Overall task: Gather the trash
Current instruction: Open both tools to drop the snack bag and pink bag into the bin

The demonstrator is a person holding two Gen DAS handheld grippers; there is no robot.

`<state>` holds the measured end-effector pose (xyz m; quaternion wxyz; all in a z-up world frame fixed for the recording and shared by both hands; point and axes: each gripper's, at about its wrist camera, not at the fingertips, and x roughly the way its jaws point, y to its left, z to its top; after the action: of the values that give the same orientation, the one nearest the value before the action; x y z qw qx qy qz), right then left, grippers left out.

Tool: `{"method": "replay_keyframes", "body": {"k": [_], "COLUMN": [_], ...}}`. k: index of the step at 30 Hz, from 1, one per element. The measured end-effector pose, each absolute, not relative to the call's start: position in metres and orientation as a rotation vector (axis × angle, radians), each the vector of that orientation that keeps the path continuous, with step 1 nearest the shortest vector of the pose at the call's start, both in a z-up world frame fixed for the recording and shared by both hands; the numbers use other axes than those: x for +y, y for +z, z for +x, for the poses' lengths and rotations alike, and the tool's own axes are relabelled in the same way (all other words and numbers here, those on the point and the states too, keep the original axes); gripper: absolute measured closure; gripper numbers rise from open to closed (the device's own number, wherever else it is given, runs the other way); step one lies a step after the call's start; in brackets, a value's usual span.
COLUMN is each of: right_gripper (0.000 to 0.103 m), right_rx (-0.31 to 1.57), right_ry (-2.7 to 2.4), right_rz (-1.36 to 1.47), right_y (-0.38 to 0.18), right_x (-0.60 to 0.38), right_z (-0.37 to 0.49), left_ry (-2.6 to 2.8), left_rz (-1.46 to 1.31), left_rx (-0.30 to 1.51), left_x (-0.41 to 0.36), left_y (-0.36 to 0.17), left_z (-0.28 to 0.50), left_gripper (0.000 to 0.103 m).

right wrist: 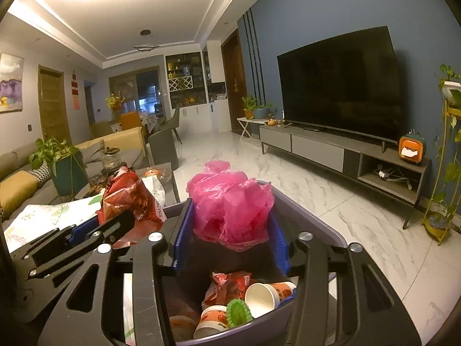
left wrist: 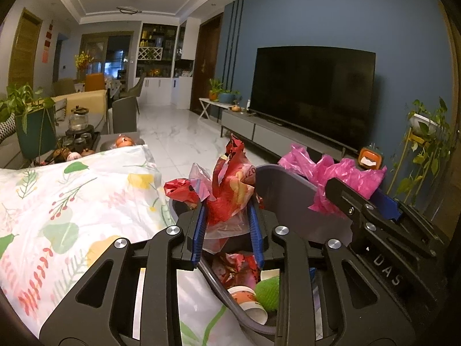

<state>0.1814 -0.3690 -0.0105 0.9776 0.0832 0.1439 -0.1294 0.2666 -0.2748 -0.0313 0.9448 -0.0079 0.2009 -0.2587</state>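
Nearest the lenses, both grippers hang over the grey trash bin (right wrist: pixel 322 227) just beside the cloth-covered table (left wrist: pixel 72 201): the left gripper (left wrist: pixel 227 230) is pinched on a crumpled red wrapper (left wrist: pixel 230 184) tangled with clear film, the right gripper (right wrist: pixel 230 239) is clamped on a wadded pink plastic bag (right wrist: pixel 230 204). Both loads judge as very light, soft and slippery, best held deep in the bunched middle, not by a loose edge that could pull free. Paper cups (right wrist: pixel 262 297) and a green spiky ball (right wrist: pixel 237 312) lie in the bin below.
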Motion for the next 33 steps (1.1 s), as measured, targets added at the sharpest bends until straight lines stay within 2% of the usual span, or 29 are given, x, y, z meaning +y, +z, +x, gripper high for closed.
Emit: {"method": "replay_keyframes", "body": {"k": [2,6,18,26,33], "right_gripper": [0.051,0.049,0.038,0.021,0.016], "right_rx": [0.29,0.295,0.294,0.307,0.32], "right_ry": [-0.266,-0.282,-0.304,-0.343,-0.34], "right_rz": [0.171,0.18,0.204,0.128,0.079], "right_y": [-0.011,-0.011,-0.007,-0.005,-0.002], "right_x": [-0.371,-0.374,-0.375,-0.353,-0.325], "right_z": [0.181,0.18,0.17,0.157,0.142], "left_ry": [-0.519,-0.505,-0.473,-0.387,-0.312], "left_rz": [-0.011,-0.018,-0.038,-0.029,-0.027], "left_rx": [0.408,0.413,0.412,0.393,0.386], "left_x": [-0.276,-0.276,-0.262,-0.231,-0.197], "left_y": [-0.033,-0.037,-0.04,-0.038,-0.035], "left_z": [0.268,0.268,0.262,0.239,0.215], "left_gripper": [0.065,0.053,0.03,0.026,0.022]}}
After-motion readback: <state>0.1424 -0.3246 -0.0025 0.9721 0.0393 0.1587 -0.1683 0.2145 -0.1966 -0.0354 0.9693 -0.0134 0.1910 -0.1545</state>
